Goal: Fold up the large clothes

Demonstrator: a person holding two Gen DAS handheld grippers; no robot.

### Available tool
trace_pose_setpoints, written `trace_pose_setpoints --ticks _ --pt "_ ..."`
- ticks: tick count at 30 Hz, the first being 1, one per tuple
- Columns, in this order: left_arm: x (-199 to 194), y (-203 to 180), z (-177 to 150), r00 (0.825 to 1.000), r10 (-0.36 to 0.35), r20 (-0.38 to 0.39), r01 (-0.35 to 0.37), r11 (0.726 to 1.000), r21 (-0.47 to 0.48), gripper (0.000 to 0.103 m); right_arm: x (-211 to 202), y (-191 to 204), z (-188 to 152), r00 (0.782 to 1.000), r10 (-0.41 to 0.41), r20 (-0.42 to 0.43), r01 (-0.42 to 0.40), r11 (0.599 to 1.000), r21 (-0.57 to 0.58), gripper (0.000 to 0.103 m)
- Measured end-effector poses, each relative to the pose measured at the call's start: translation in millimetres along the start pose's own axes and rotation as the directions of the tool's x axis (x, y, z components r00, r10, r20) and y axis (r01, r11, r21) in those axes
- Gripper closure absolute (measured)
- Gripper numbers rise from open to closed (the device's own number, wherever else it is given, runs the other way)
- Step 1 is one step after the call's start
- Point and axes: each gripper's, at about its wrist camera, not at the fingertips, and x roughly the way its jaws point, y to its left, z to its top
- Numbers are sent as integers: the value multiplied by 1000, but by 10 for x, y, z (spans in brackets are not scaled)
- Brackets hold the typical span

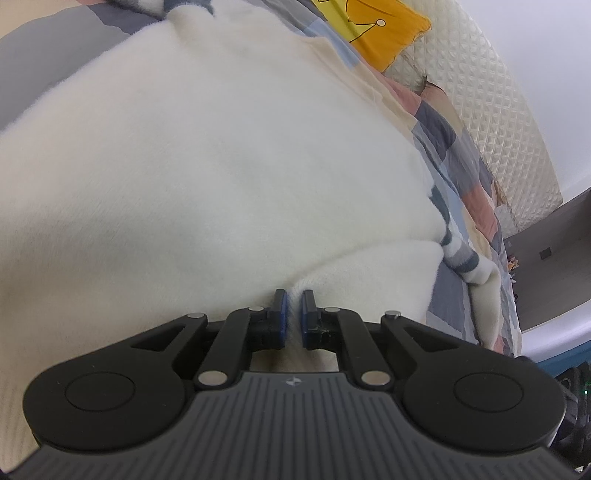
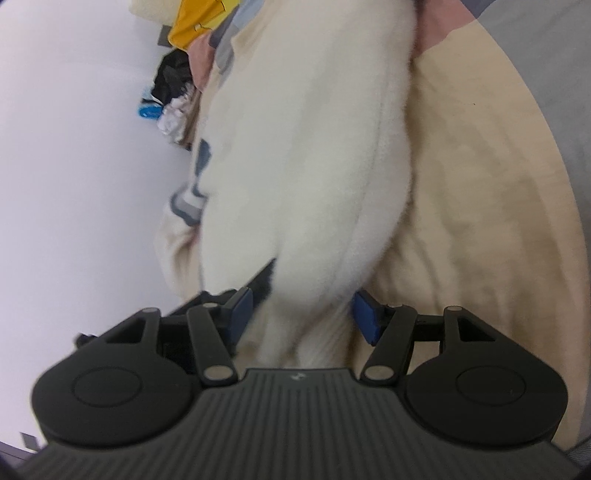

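White fleece garment (image 1: 229, 177), lying spread on the bed (image 2: 480, 229), hem pinched in clenched left tongs (image 1: 292, 314), thick fold sitting loosely between released right tongs (image 2: 301, 314), likely slipping out and sagging unevenly.

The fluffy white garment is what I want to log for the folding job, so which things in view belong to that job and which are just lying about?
Part of the job:
- fluffy white garment
- left tool, shut on a pinch of the garment's edge
- right tool, its blue pads either side of a thick roll of the garment

Just lying about:
- patchwork bedspread
- yellow cushion
- heap of dark and white clothes
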Motion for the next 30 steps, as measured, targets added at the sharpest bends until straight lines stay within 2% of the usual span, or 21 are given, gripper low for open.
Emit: trace_pose_setpoints --ticks 6,16,19,23,30 --pt "-28 53 11 1000 -18 0 18 999 -36 95 -56 -11 -8 999 47 12 -47 999 18 41" --pt "-84 46 0 999 -38 2 38 998 -43 95 -157 47 -77 999 44 16 -44 999 -7 42" --pt "-132 85 20 997 -79 0 79 995 -64 95 -182 71 -98 999 36 22 -35 999 -24 45" --pt "-211 64 28 994 -110 10 111 992 -59 95 -174 71 -107 998 64 4 -64 998 -16 48" --pt "-219 71 28 993 -116 9 116 990 -74 95 35 19 -103 999 18 -30 -17 1000 8 49"
